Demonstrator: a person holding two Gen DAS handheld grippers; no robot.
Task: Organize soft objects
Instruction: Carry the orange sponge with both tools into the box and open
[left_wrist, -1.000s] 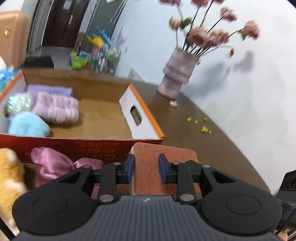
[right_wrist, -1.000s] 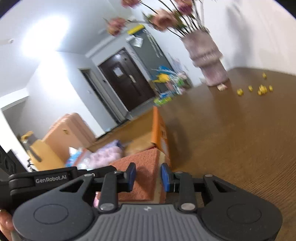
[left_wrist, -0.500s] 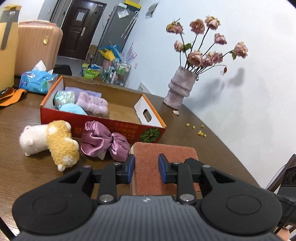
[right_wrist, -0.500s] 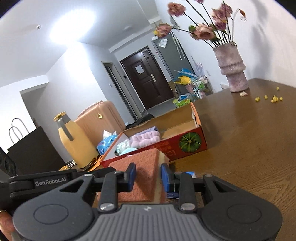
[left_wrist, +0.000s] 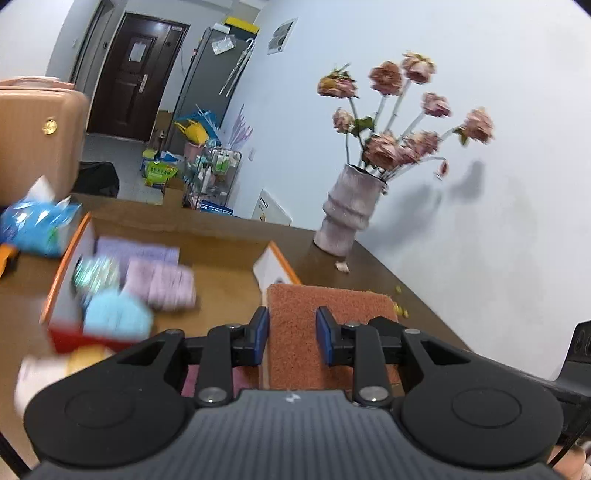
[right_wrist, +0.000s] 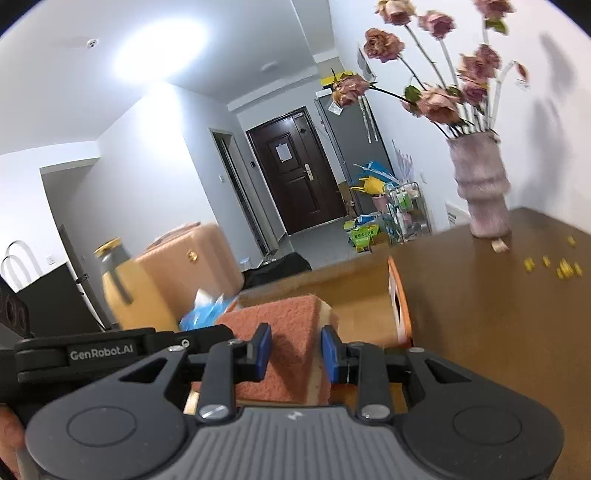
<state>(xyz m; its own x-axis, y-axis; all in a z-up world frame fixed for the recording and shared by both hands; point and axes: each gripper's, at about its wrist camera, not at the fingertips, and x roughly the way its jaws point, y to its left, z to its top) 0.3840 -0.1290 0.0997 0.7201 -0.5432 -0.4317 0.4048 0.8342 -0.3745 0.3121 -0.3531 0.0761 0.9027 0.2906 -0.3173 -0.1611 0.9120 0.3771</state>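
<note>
Left wrist view: the left gripper (left_wrist: 291, 334) has its blue pads pressed against both sides of an orange-topped sponge (left_wrist: 328, 310), which is held clear of the brown table (left_wrist: 380, 269). Beyond it stands an open cardboard box (left_wrist: 218, 236) with orange-edged flaps and a red front. Inside the box lie a pale blue fluffy item (left_wrist: 116, 314), a pink ribbed cloth item (left_wrist: 162, 284), a lilac folded cloth (left_wrist: 136, 251) and a shiny iridescent item (left_wrist: 96, 275), all blurred. A blue tissue pack (left_wrist: 35, 225) sits on the table left of the box. A pale ribbed vase (left_wrist: 349, 214) with dried pink flowers stands at the far table edge near the white wall. Right wrist view: the right gripper (right_wrist: 295, 350) likewise pinches the same sponge (right_wrist: 284, 328), showing its orange face and a yellow foam layer at the edge. The other gripper's black body (right_wrist: 92, 354) is visible at left, touching the sponge. Small yellow bits (right_wrist: 561, 267) lie scattered on the table near the vase (right_wrist: 482, 192).
</note>
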